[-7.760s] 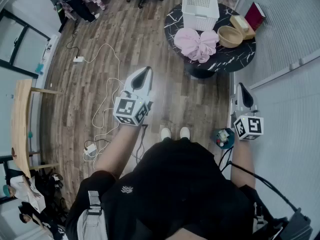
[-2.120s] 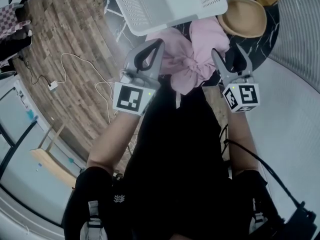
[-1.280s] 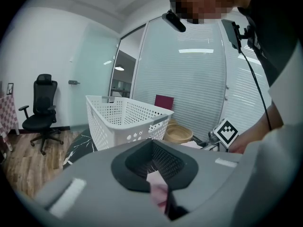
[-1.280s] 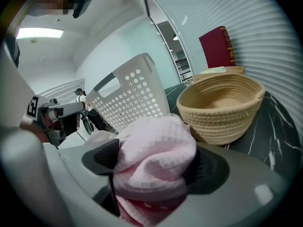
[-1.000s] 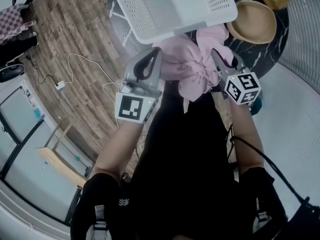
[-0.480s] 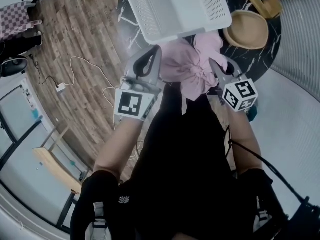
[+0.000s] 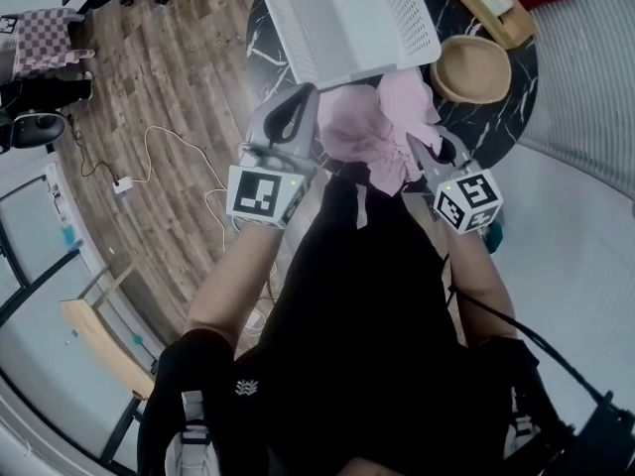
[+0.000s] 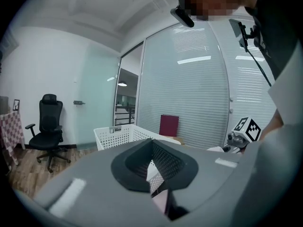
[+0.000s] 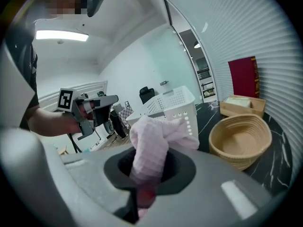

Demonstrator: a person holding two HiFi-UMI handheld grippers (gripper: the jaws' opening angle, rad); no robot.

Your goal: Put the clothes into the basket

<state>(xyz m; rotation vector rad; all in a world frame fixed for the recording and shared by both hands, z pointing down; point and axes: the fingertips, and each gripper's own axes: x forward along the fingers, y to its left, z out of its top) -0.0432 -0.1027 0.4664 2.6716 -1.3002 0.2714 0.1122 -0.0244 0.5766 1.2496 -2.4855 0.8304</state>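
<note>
Two tongs on one item.

Head view: left tongs (image 7: 306, 93) and right tongs (image 7: 425, 153) flank the pink garment (image 7: 377, 132), bunched just in front of the white basket (image 7: 298, 28) on the black marble tabletop (image 7: 501, 82). A woven bowl (image 7: 474, 67) sits to the right, apart from the cloth. The basket looks empty from what shows.

Left gripper view: left tongs (image 8: 159, 189) are pressed together, with a sliver of pink garment (image 8: 161, 200) pinched low between them. The basket (image 8: 118, 135) is straight ahead, near.

Right gripper view: right tongs (image 9: 146, 186) have just been closing and now pinch a thick fold of the garment (image 9: 151, 145), which bulges up out of the jaws. The basket (image 9: 173, 105) is right behind the cloth and the bowl (image 9: 239, 138) is off to the right.

Step, as judged: the garment is gripped at both ends and held up by the basket wall, not yet inside. The next move calls for carrying both ends up and forward over the near rim and getting the hanging tail past it. Then spread both tongs so the cloth drops in.
</note>
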